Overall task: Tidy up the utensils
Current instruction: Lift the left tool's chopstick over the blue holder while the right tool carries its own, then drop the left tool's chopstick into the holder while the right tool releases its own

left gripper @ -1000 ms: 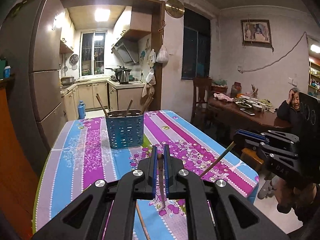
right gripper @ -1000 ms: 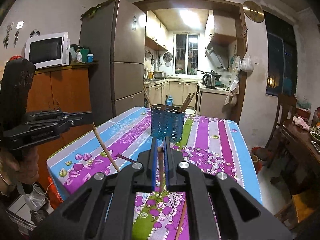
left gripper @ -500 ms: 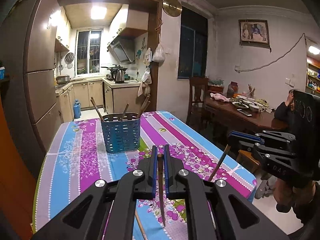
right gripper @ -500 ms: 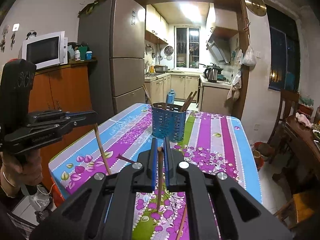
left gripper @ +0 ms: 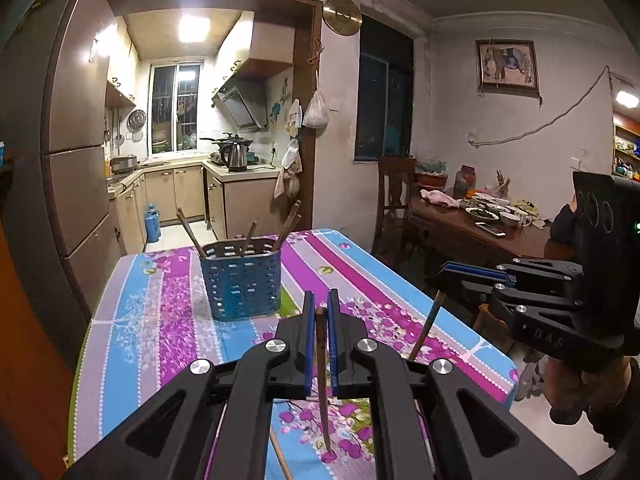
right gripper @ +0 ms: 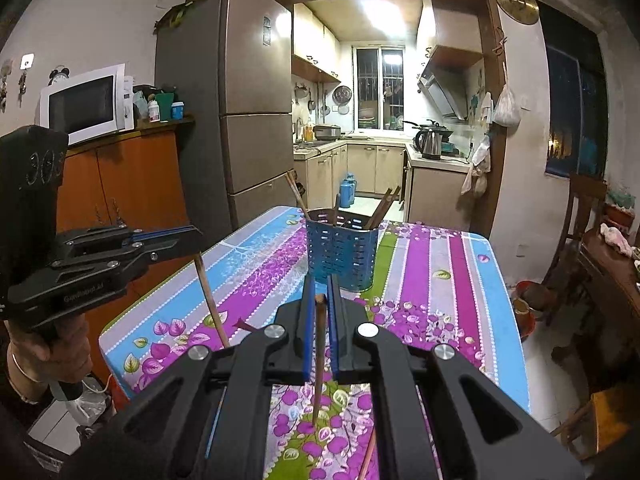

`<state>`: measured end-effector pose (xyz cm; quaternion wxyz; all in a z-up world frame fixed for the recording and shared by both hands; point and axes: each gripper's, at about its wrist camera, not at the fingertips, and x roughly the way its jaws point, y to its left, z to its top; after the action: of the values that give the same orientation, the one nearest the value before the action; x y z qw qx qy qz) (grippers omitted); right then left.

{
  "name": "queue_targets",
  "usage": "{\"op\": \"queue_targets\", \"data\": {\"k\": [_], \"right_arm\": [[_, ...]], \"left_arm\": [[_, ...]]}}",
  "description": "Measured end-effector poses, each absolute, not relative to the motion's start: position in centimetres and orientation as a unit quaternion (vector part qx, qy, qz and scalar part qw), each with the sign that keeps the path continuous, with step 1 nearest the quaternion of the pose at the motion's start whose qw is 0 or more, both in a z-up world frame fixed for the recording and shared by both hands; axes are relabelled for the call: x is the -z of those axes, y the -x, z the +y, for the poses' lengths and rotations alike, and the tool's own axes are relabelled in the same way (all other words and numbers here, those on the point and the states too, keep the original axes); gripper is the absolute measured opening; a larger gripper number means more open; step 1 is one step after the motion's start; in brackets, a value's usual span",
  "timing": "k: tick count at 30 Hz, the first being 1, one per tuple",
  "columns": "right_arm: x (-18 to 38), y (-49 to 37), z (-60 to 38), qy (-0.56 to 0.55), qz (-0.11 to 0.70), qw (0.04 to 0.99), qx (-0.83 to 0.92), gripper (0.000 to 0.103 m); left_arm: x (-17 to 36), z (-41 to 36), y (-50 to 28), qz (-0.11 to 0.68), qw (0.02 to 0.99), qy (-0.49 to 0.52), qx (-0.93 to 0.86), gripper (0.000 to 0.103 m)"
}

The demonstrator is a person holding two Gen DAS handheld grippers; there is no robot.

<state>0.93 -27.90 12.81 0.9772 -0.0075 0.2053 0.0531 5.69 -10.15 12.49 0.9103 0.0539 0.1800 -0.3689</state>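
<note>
A blue perforated utensil holder [left gripper: 240, 278] stands on the floral tablecloth and holds several wooden chopsticks; it also shows in the right wrist view [right gripper: 341, 254]. My left gripper [left gripper: 320, 312] is shut on a brown chopstick [left gripper: 322, 380] that hangs point down above the cloth. My right gripper [right gripper: 320, 300] is shut on another chopstick [right gripper: 318, 360], also hanging down. Each gripper shows in the other's view, the right gripper [left gripper: 440, 280] at the right and the left gripper [right gripper: 198, 240] at the left, each with its stick below. Both are short of the holder.
More loose chopsticks [left gripper: 278, 456] lie on the cloth under the grippers, one also in the right wrist view [right gripper: 368, 456]. A fridge [right gripper: 248, 120] and orange cabinet [right gripper: 132, 184] stand left of the table. A dining table with dishes [left gripper: 480, 224] and a chair [left gripper: 394, 200] are at the right.
Both grippers have risen slightly and drawn a little toward the holder, each still gripping its chopstick. The sticks now hang more nearly vertical.
</note>
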Motion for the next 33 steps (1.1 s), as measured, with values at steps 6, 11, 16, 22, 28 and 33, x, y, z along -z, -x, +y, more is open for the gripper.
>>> {"op": "queue_targets", "data": {"k": [6, 11, 16, 22, 28, 33], "right_arm": [[-16.3, -4.3, -28.5, 0.001, 0.171, 0.984, -0.052, 0.005], [-19.3, -7.7, -28.7, 0.002, 0.136, 0.99, -0.04, 0.005], [-21.7, -11.3, -29.3, -0.008, 0.111, 0.993, -0.03, 0.005], [-24.3, -15.5, -30.0, -0.009, 0.077, 0.997, -0.003, 0.005], [-24.5, -20.8, -31.7, -0.034, 0.067, 0.997, 0.024, 0.005], [-23.3, -24.3, -32.5, -0.042, 0.064, 0.996, 0.04, 0.005]], "left_arm": [[-15.2, -10.6, -8.6, 0.15, 0.922, -0.053, 0.352, 0.007], [-18.4, -11.4, -12.5, 0.119, 0.935, -0.045, 0.332, 0.007], [-21.0, -12.8, -16.4, 0.085, 0.947, -0.054, 0.304, 0.007], [-24.6, -13.9, -20.7, 0.045, 0.956, -0.033, 0.287, 0.007], [-25.9, -15.6, -25.3, 0.017, 0.961, -0.02, 0.276, 0.007], [-24.9, -17.1, -28.9, 0.004, 0.965, -0.024, 0.263, 0.007]]}}
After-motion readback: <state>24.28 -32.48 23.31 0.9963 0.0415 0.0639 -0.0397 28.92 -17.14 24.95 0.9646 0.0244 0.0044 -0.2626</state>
